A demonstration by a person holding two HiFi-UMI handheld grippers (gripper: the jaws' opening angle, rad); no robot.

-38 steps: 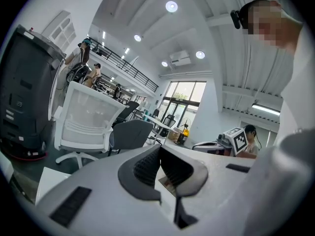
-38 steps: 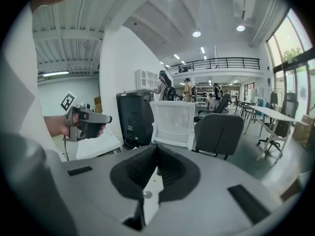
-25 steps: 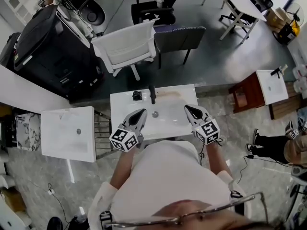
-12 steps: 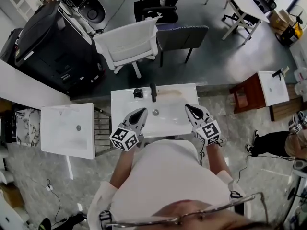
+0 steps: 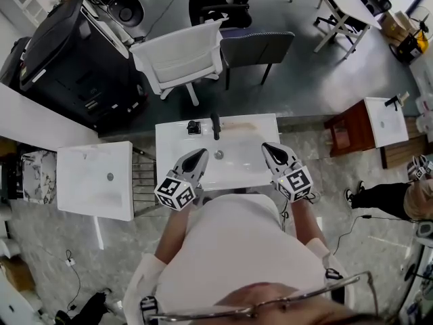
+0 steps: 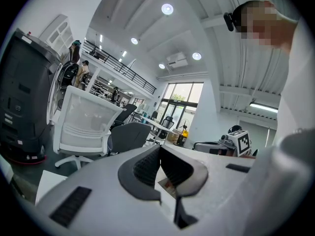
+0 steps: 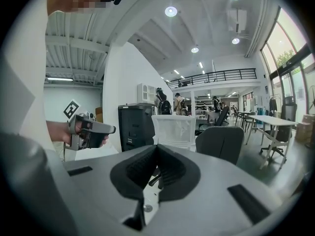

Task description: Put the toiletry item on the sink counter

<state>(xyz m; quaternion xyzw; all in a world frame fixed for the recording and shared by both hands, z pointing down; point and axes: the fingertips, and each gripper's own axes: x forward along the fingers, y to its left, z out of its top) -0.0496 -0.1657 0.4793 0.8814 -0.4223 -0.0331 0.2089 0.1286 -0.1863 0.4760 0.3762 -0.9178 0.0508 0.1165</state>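
Barely anything shifted over that last second: both grippers sat where they were, and only the person (image 5: 382, 198) off at the right edge slid their feet a little.

Biggest thing around was the black machine (image 5: 67, 56) at the back left. After that came a white chair (image 5: 179, 56) and a grey chair (image 5: 257, 46) side by side, both behind the sink counter (image 5: 168, 144). That white surface had its basin in the middle, and all I could see in it was the drain (image 5: 218, 155). A second white sink (image 5: 95, 181) stood off to the left with a gap between, and a smaller sink (image 5: 382, 122) sat well apart on the right.

The left gripper (image 5: 201, 154) and right gripper (image 5: 266, 147) hovered over the front of the basin on either side of the drain. Both had their jaws pressed together with nothing between them.

The faucet (image 5: 215, 126) stood on the back rim. The toiletry item (image 5: 193, 128), a small dark thing too tiny to make out, sat just left of it on the surface. Neither gripper was touching it.
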